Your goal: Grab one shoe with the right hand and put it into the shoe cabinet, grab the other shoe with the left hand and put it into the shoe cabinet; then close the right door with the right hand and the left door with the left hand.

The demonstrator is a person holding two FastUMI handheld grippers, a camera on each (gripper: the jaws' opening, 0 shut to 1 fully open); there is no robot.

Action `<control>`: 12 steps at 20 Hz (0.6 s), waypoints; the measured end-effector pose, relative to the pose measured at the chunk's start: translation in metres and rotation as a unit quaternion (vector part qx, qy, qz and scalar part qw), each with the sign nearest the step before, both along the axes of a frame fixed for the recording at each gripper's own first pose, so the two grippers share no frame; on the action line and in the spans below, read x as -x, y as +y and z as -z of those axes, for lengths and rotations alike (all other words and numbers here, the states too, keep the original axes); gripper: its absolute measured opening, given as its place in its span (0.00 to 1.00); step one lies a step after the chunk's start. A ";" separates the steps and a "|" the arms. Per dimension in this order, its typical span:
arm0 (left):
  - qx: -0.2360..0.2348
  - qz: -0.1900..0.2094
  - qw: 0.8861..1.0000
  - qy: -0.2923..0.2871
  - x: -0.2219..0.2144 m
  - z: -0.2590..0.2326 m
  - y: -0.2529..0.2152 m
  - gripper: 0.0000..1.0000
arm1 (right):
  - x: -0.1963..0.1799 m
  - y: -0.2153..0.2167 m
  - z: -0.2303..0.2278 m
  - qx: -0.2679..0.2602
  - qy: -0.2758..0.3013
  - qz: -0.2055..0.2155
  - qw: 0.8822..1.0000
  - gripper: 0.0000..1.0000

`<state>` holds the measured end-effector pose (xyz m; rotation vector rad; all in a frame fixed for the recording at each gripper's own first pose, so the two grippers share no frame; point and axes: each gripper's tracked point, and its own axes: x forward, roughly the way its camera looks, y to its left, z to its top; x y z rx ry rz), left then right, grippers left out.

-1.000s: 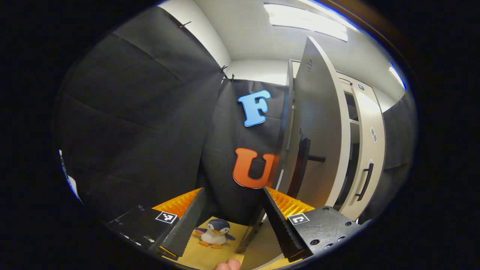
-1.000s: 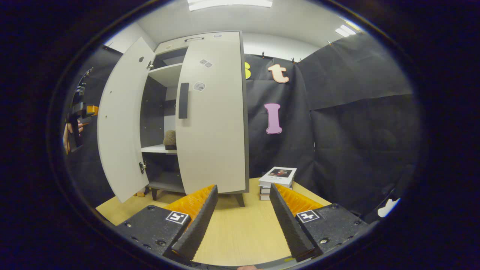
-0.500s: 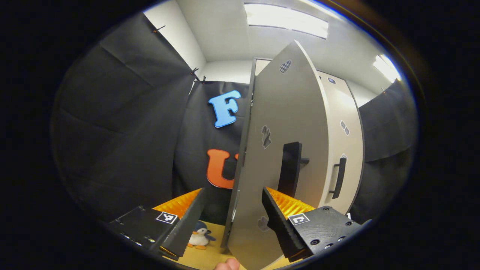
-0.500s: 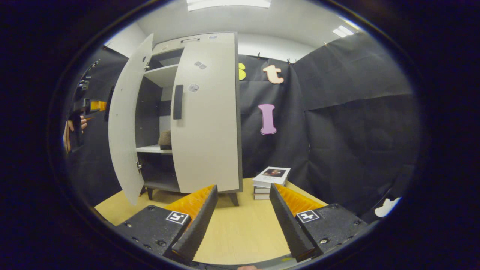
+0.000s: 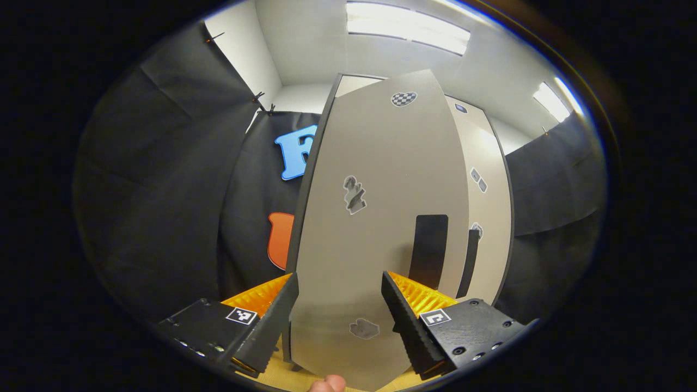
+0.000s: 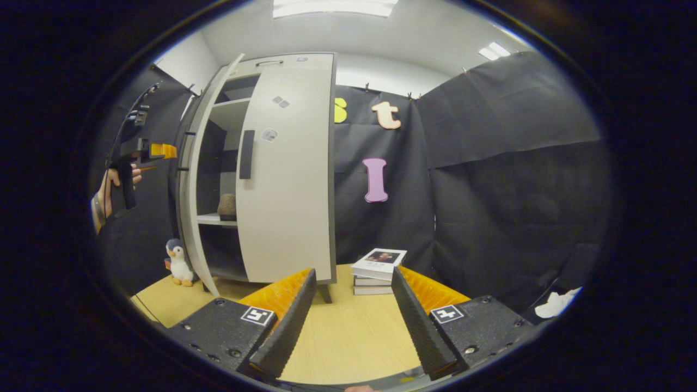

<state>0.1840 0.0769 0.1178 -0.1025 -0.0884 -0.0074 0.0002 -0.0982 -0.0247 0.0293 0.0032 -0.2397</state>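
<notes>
Right gripper [image 6: 351, 321] at bottom centre, fingers spread, nothing between them. Shoe cabinet [image 6: 261, 169] left of centre: right door [image 6: 286, 174] shut, left door [image 6: 199, 179] ajar. Shoe [image 6: 227, 207] on inner shelf. Left gripper [image 6: 155, 151] at far left, held by hand [image 6: 109, 190]. Toy penguin [image 6: 177, 262] lower left on wooden floor [image 6: 348, 337]. Stacked books [image 6: 378, 264] right of cabinet.

Black cloth walls [image 6: 517, 163], wooden floor [image 6: 348, 332], ceiling lights [image 5: 405, 32].

My left tool [image 5: 337, 321] and right tool [image 6: 353, 321] have ridged fingers on black screwed blocks with square markers.
</notes>
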 end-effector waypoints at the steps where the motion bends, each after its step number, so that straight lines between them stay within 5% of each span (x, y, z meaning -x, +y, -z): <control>1: -0.002 0.000 1.000 0.001 0.001 0.001 -0.002 0.93 | -0.001 -0.001 0.001 0.000 0.001 0.001 1.000 0.90; 12: -0.034 0.015 0.999 0.021 0.070 0.001 -0.012 0.93 | -0.006 0.013 0.004 -0.016 0.012 -0.032 0.999 0.86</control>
